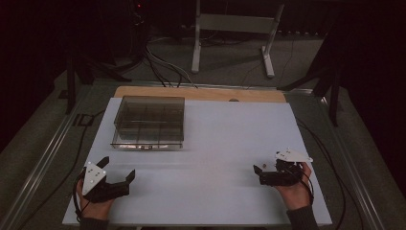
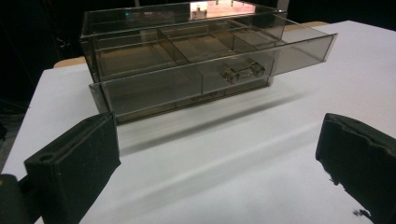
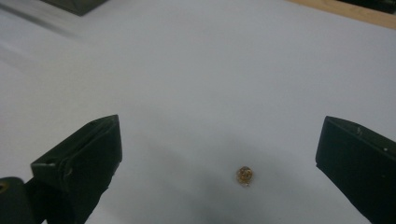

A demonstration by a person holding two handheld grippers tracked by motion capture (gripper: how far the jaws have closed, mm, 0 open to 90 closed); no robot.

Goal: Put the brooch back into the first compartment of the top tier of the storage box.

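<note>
Right gripper [image 3: 219, 154], jaws wide apart, hovers low over the white bench [image 1: 215, 143] w/ a tiny gold-brown bead [image 3: 244, 174] lying between its jaws, nearer the right one, touching neither. Bead looks round, shiny; too small & blurred to tell more. In the high view it's a speck [image 1: 265, 166] just beside the gripper tip. Left gripper [image 2: 219, 154], jaws also apart & holding nothing, faces a smoky clear drawer box [image 2: 187, 60], bottom drawer [image 2: 210, 79] slid partway out, box's far corner cut off.

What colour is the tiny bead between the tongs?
Golden brown bead, seen best in the right gripper view.
</note>
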